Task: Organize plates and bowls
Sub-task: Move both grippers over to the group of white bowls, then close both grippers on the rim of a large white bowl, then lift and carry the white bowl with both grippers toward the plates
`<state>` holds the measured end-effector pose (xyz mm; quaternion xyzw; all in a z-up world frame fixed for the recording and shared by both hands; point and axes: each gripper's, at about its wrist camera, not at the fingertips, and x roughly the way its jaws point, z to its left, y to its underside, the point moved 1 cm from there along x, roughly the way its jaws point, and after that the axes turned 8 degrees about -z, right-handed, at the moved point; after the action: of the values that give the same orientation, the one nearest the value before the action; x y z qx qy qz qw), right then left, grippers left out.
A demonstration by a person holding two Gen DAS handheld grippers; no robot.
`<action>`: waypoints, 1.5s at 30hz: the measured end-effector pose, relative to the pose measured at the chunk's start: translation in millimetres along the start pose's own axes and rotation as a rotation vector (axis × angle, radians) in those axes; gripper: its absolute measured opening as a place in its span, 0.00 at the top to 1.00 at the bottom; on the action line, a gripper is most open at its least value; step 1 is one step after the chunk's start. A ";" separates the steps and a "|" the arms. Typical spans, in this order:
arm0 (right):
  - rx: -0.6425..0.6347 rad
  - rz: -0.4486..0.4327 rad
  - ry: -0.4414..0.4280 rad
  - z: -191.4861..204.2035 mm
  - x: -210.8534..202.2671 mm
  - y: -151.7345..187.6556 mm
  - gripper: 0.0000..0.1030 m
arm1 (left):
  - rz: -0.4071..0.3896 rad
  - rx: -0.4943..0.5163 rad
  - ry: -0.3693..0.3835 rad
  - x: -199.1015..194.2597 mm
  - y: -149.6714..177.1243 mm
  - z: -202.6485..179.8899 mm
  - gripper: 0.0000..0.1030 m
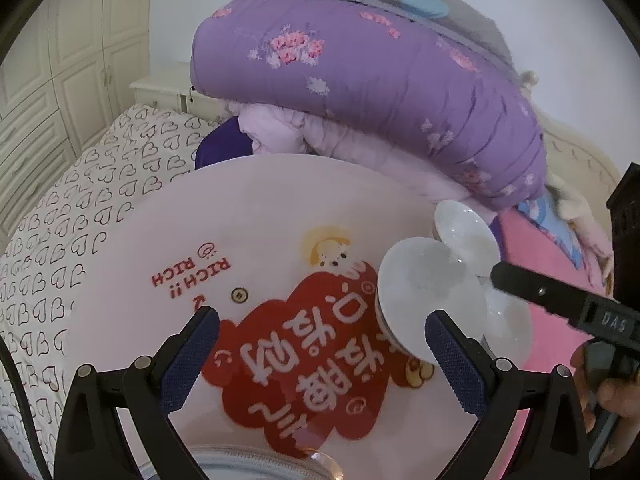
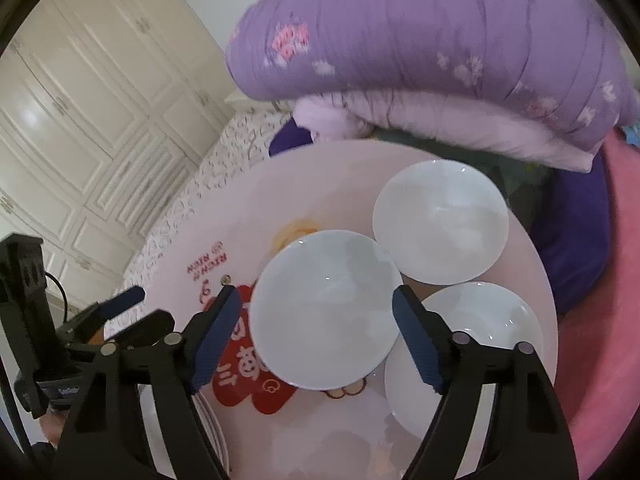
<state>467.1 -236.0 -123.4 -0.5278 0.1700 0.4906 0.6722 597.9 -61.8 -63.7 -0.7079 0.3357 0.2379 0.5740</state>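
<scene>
A round pink table point(image 1: 260, 208) with red lettering carries three white bowls. In the right wrist view one bowl point(image 2: 326, 308) lies between my open right fingers point(image 2: 218, 332), one point(image 2: 440, 220) stands behind it and one point(image 2: 476, 340) to its right. My right gripper point(image 2: 316, 304) straddles the near bowl without visibly clamping it. In the left wrist view my left gripper point(image 1: 322, 320) is open over the table's red print, with the near bowl point(image 1: 424, 284) by its right finger. A plate rim point(image 1: 256, 464) shows at the bottom.
A folded purple quilt point(image 1: 368, 80) lies behind the table on a bed with a heart-print sheet point(image 1: 80, 200). White wardrobe doors point(image 2: 80, 120) stand at the left. A pink blanket point(image 2: 600, 320) lies at the right. The right gripper body point(image 1: 560, 300) enters the left view.
</scene>
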 end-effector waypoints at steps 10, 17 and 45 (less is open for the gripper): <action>0.019 0.092 0.045 -23.1 25.4 -3.1 0.38 | 0.087 0.025 -0.022 55.9 1.3 -17.2 0.15; 0.000 0.129 0.087 -30.0 36.2 -1.9 0.41 | 0.134 0.014 -0.023 87.0 3.6 -20.7 0.22; 0.038 0.160 0.096 -36.4 57.1 4.4 0.88 | 0.271 -0.074 0.101 156.9 5.9 -24.7 0.93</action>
<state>500.2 -240.6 -182.5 -0.5226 0.2529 0.5137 0.6317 696.0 -118.2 -175.3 -0.6879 0.4478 0.2896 0.4923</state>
